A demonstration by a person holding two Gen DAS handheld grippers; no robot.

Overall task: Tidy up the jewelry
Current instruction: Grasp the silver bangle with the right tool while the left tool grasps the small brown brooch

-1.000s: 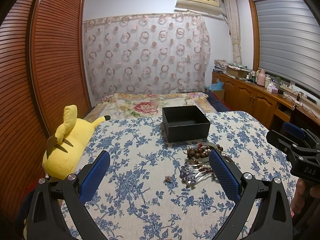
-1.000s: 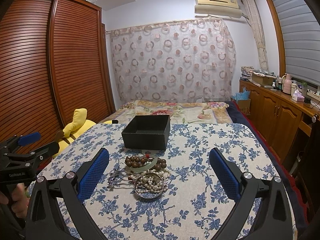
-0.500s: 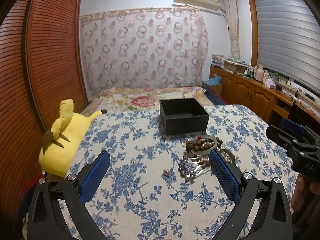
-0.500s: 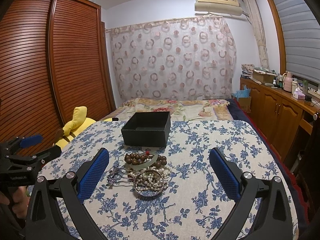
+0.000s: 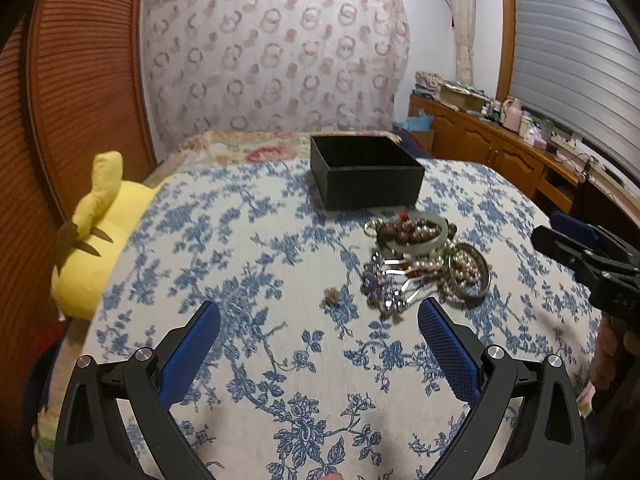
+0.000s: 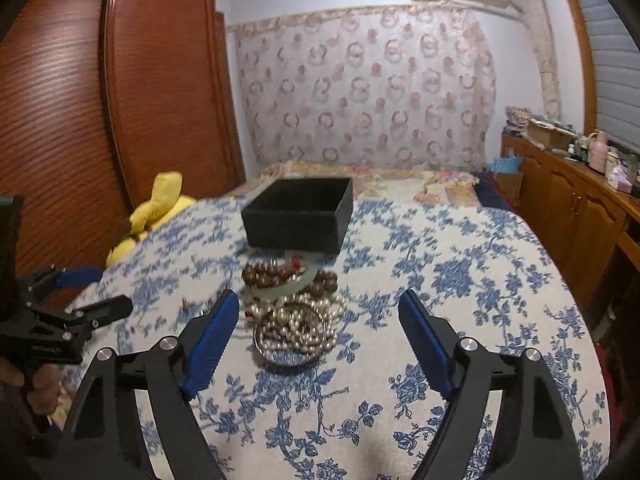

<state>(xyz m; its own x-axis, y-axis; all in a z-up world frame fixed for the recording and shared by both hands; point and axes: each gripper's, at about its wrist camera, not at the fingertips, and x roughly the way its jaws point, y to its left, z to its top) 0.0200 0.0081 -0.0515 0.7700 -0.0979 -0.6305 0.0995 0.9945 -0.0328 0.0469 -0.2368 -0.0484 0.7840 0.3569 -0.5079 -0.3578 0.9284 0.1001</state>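
A pile of jewelry (image 5: 424, 264) lies on the blue floral cloth: brown bead bracelet (image 6: 288, 274), pale green bangle (image 5: 416, 246), pearl strands on a metal ring (image 6: 296, 328), purple beaded piece (image 5: 378, 286). A small loose piece (image 5: 332, 295) lies to its left. An open black box (image 5: 366, 172) stands behind the pile, also in the right wrist view (image 6: 298, 216). My left gripper (image 5: 318, 320) is open, just short of the pile. My right gripper (image 6: 318, 316) is open, its jaws either side of the pearls, above them.
A yellow plush toy (image 5: 98, 232) lies at the table's left edge. A wooden wardrobe (image 6: 100, 100) stands to the left, wooden cabinets (image 6: 576, 216) to the right. A bed (image 6: 380, 178) lies behind the table.
Both grippers have moved forward and down toward the jewelry pile. The right gripper now straddles the pearls. Both stay open.
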